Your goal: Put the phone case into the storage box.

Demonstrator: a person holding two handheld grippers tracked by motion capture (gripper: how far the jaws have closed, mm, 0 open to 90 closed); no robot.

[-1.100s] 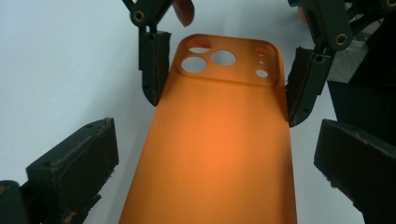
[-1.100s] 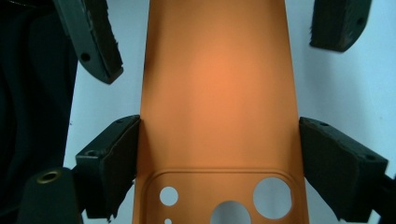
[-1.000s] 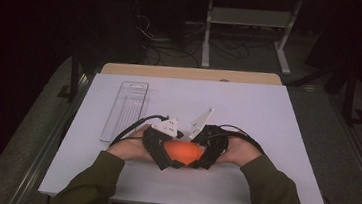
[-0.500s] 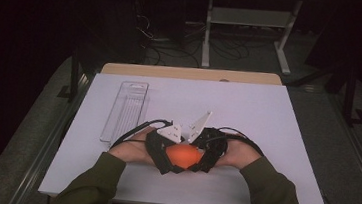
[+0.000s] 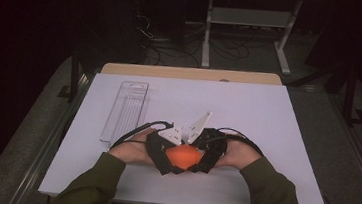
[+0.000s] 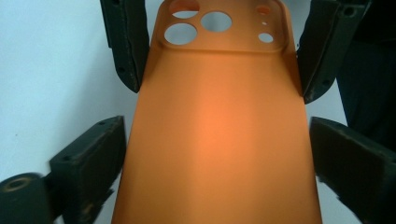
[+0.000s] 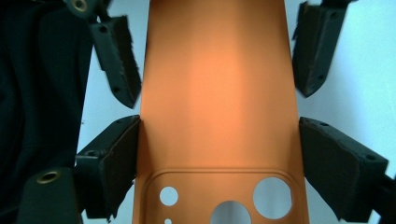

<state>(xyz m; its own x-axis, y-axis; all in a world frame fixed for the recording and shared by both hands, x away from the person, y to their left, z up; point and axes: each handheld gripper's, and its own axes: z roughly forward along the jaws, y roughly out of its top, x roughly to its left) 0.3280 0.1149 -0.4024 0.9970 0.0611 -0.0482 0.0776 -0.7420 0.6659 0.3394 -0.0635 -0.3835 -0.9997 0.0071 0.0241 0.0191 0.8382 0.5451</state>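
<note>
I hold the smooth orange plastic phone case (image 5: pixel 183 156) low at six o'clock on the white table (image 5: pixel 267 125), one end in each tool so it stays level between my hands. My left gripper (image 6: pixel 219 144) has just been closing on the plain end; its pads look pressed to the long edges, though the right pad's contact is hard to judge. My right gripper (image 7: pixel 219 154) clamps the camera-cutout end (image 7: pixel 224 200). The gripper views reveal those cutouts; the high view instead shows a clear ribbed plastic tray (image 5: pixel 125 110) at eleven o'clock.
</note>
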